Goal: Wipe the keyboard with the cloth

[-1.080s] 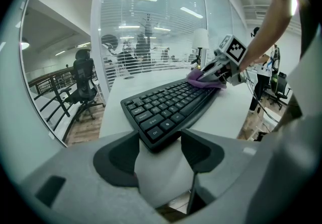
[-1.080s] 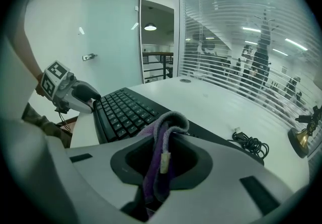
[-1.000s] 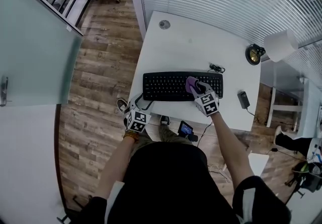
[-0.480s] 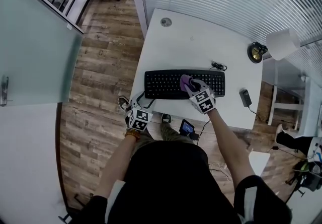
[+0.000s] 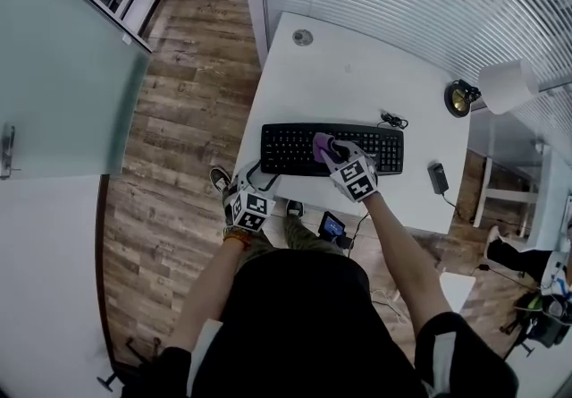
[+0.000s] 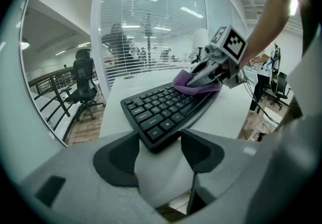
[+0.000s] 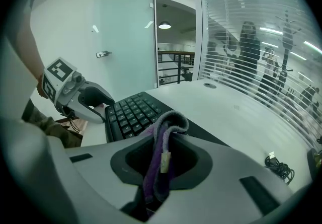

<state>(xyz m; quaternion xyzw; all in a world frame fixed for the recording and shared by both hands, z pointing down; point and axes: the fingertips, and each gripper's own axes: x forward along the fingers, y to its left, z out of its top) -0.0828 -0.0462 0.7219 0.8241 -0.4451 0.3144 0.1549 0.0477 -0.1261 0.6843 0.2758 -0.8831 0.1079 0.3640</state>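
Observation:
A black keyboard (image 5: 299,149) lies on the white desk (image 5: 349,74). My right gripper (image 5: 334,153) is shut on a purple cloth (image 5: 321,147) that rests on the keys near the keyboard's middle. In the right gripper view the cloth (image 7: 162,155) hangs folded between the jaws, with the keyboard (image 7: 132,113) just beyond. My left gripper (image 5: 257,183) is open at the keyboard's near left corner; in the left gripper view that corner (image 6: 158,135) sits between the jaws and the cloth (image 6: 197,82) shows further along.
A coiled cable (image 5: 391,122) lies behind the keyboard's right end. A small black device (image 5: 438,177) sits near the desk's right front. A round gold object (image 5: 461,99) and a white lamp shade (image 5: 505,87) stand at the right. A round grommet (image 5: 303,37) marks the far left.
My right gripper has slid the cloth leftwards along the keyboard, from its right part towards its middle. The left gripper has stayed at the near left corner.

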